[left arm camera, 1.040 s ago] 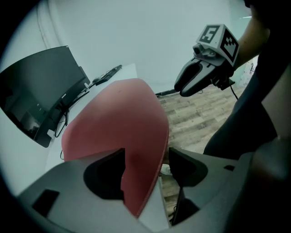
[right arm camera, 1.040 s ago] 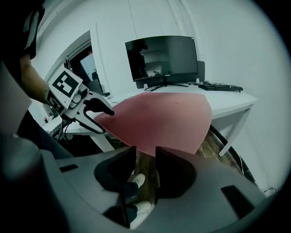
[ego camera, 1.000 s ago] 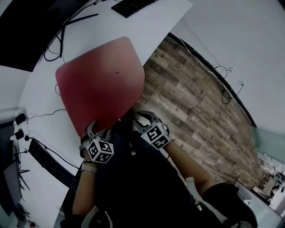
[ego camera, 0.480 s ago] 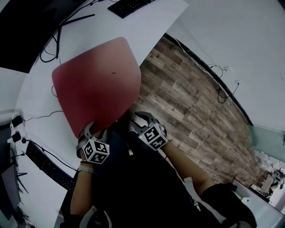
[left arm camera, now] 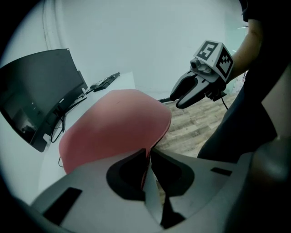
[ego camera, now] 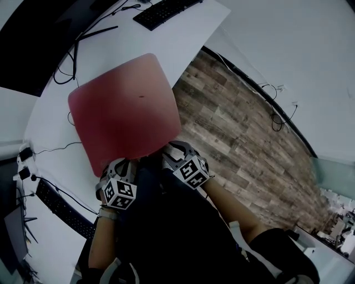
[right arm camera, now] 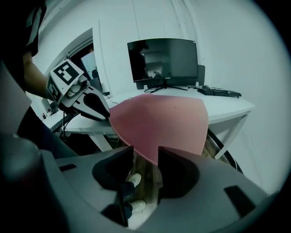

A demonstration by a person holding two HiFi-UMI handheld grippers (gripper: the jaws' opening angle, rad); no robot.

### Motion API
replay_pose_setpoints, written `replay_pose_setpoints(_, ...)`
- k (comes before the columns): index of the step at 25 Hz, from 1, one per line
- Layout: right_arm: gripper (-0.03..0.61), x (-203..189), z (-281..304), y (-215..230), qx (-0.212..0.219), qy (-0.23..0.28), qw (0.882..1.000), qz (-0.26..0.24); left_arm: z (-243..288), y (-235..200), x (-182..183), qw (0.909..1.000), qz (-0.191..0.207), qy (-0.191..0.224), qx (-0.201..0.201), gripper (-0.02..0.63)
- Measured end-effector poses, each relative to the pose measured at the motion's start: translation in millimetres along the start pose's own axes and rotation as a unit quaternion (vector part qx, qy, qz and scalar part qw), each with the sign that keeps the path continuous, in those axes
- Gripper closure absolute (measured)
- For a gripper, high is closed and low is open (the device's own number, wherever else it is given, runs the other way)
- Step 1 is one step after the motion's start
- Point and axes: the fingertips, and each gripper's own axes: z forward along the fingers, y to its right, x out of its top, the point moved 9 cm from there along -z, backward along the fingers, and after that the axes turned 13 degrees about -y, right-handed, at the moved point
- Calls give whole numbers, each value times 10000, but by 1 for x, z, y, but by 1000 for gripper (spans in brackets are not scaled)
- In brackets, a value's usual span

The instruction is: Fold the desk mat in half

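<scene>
The red desk mat point(ego camera: 125, 113) lies on the white desk point(ego camera: 188, 33), and its near edge overhangs the desk's front. My left gripper point(ego camera: 123, 162) is at the mat's near left corner. In the left gripper view its jaws are closing on the thin edge of the mat point(left arm camera: 113, 123), which is pinched between them at the left gripper point(left arm camera: 148, 154). My right gripper point(ego camera: 170, 148) is at the near right corner. There its jaws are opening, and the mat point(right arm camera: 163, 123) pokes into the gap of the right gripper point(right arm camera: 145, 152) without the pads pressing on it.
A dark monitor point(right arm camera: 163, 61) stands at the back of the desk with cables point(ego camera: 83, 39) beside it. One keyboard point(ego camera: 163, 11) lies far off, another point(ego camera: 61, 202) on a side desk at the left. Wood floor point(ego camera: 238, 133) runs to the right of the desk.
Both grippers have stayed at the mat's near edge. The left gripper has drawn in against the near left corner, and the mat has shifted slightly in the head view.
</scene>
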Motion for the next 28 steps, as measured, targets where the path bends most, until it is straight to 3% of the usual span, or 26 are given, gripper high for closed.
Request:
replay_pose_setpoints(7,343,13,-11,-3,-242,-56,9977,-623,-11,-17,7,9998,-121,124,40,581)
replay_pose_setpoints(11,341,19,-11,3,-530,-294,9948,-824,-20,-30,8,9985,-443,316,-108,583)
replay_pose_setpoints(14,342,31,-15,15,-753,-305,9938,-759,-26,-40,12,9989,-288,358,-88,583)
replay_pose_setpoints(17,376,46,-20,26,-788,-317,9932,-791,-29,-50,19,9993,-59,353,-78,583)
replay_pose_setpoints(21,508,73,-22,31,-852,-418,9897,-1070,-32,-68,24,9992,19,403,-43,583)
replay_pose_setpoints(28,534,128,-24,49,-948,-588,9859,-1244,-34,-105,32,9985,173,519,-9,583)
